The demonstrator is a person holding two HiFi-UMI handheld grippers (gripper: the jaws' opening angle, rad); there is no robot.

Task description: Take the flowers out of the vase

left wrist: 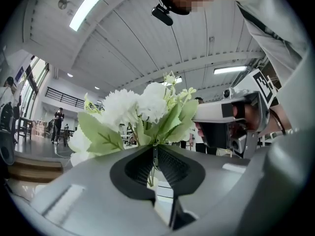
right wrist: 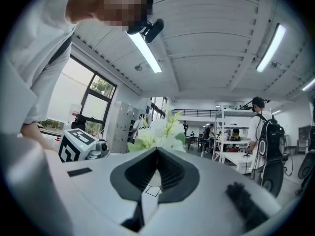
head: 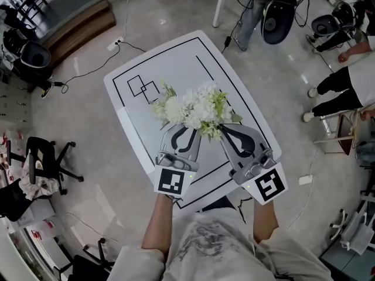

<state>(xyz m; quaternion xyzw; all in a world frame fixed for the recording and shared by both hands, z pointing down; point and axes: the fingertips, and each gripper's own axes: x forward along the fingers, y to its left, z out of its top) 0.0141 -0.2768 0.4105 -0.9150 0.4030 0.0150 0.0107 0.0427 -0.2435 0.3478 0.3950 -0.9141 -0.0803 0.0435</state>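
A bunch of white flowers with green leaves (head: 196, 107) stands over the middle of the white table (head: 137, 119); its blooms hide the vase. My left gripper (head: 177, 127) reaches into the bunch from the near left. In the left gripper view it (left wrist: 153, 147) is shut on the thin green stems (left wrist: 151, 173), with blooms (left wrist: 140, 107) just above the tips. My right gripper (head: 221, 127) enters from the near right. Its jaws (right wrist: 157, 149) are shut under the blooms (right wrist: 160, 129); I cannot see a stem between them.
Black lines and two small squares (head: 142, 88) mark the table. Office chairs (head: 50, 157) and cables (head: 88, 72) are on the floor at the left. People sit at the right (head: 351, 81). A person with a backpack (right wrist: 263, 132) stands far off.
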